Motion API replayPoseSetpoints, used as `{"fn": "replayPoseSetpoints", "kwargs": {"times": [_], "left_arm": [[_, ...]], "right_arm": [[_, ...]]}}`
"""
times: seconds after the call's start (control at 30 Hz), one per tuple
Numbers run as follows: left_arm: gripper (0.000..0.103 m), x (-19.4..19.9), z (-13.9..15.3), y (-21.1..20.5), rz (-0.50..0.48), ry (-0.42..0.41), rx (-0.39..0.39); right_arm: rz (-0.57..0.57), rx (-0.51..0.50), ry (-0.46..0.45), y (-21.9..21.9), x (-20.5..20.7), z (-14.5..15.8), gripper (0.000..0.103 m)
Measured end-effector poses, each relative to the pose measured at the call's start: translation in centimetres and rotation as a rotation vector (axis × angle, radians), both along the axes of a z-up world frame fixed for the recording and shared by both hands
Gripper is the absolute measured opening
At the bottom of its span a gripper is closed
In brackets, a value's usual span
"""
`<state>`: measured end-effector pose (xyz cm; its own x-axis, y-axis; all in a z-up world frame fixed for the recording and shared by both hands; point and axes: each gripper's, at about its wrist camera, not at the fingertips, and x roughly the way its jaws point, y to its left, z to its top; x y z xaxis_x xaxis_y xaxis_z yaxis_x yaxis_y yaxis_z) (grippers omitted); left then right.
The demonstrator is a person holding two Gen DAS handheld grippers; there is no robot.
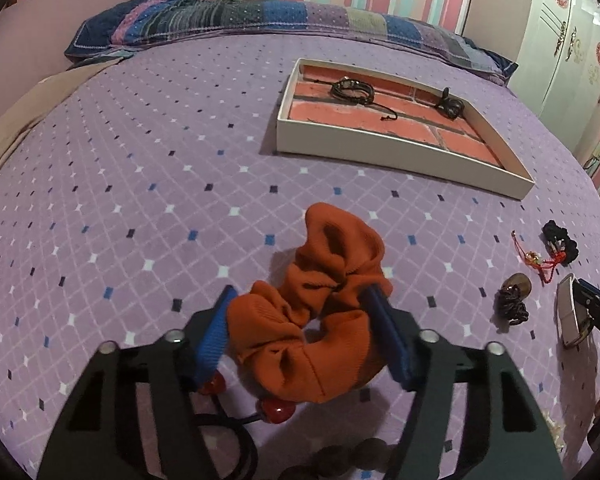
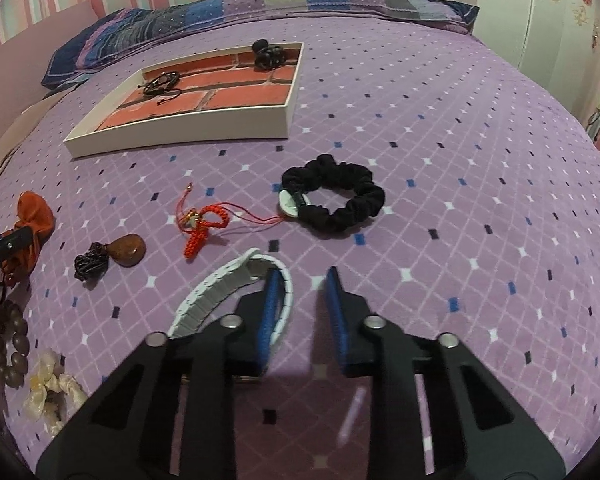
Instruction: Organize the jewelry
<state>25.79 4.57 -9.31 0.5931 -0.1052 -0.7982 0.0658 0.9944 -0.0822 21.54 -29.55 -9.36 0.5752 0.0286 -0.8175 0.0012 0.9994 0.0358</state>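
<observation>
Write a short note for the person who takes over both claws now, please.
Left claw: shut on the orange scrunchie.
Right claw: open, one finger inside the white bracelet, not gripping.
Tray: holds a dark cord bracelet and a black hair tie.
Left on the bed: black scrunchie, red knot charm, brown pendant, wooden beads, cream scrunchie.

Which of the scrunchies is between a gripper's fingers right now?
The orange scrunchie, between the left gripper fingers. The black scrunchie and the cream one lie untouched on the bedspread.
</observation>
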Motion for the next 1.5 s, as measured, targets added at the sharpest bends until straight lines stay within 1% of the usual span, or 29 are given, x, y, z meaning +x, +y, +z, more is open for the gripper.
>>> {"fn": "replayPoseSetpoints", "kwargs": {"times": [0.03,0.07,0.1,0.17,0.23,0.33,0.4,0.5,0.6,0.77,0.93,1.0,1.17,1.3,1.43,1.5], "left_arm": [[0.058,0.1,-0.1,-0.2,-0.004,0.002,0.005],[0.053,0.0,-0.1,-0.3,-0.007,0.002,0.009],[0.049,-0.1,0.0,-0.4,-0.011,-0.001,0.014],[0.043,-0.1,0.1,-0.6,-0.022,-0.008,0.016],[0.039,-0.2,0.2,-0.7,-0.027,-0.012,0.02],[0.029,-0.2,0.3,-0.5,-0.025,-0.019,0.014],[0.025,-0.2,0.4,-0.4,-0.027,-0.025,0.015],[0.022,-0.3,0.5,-0.5,-0.029,-0.03,0.021],[0.018,-0.3,0.7,-0.8,-0.029,-0.046,0.045],[0.014,-0.5,0.9,-1.0,-0.02,-0.056,0.065],[0.012,-0.5,1.1,-0.6,-0.007,-0.054,0.06],[0.011,-0.5,1.2,-0.4,0.001,-0.053,0.046],[0.009,-0.7,2.1,-0.1,0.027,-0.072,0.04],[0.008,-1.1,2.8,0.0,0.028,-0.081,0.03],[0.008,-1.3,2.8,0.1,0.029,-0.081,0.037],[0.008,-1.4,3.0,0.4,0.04,-0.082,0.026]], "right_arm": [[0.005,0.007,0.0,0.1,0.0,0.0,0.014],[0.011,0.013,0.002,0.1,0.0,0.0,0.008],[0.013,0.013,0.001,0.2,0.0,0.0,0.007],[0.018,0.006,-0.007,0.4,-0.1,0.1,0.007],[0.02,0.007,-0.011,0.4,-0.1,0.1,0.007],[0.029,0.002,-0.024,0.6,-0.2,0.3,0.006],[0.033,0.001,-0.034,0.7,-0.2,0.4,0.006],[0.039,0.001,-0.044,0.8,-0.4,0.6,0.006],[0.041,0.009,-0.048,0.6,-0.4,0.8,0.006],[0.042,0.018,-0.06,0.3,-0.5,1.2,0.006],[0.038,0.028,-0.069,-0.1,-0.6,1.5,0.006],[0.038,0.03,-0.068,-0.2,-0.6,1.5,0.006],[0.036,0.037,-0.081,-0.4,-0.7,1.9,0.006],[0.031,0.038,-0.093,-0.7,-0.9,2.2,0.006],[0.026,0.049,-0.094,-0.9,-0.9,2.2,0.006],[0.029,0.047,-0.099,-0.9,-1.0,2.4,0.006]]}}
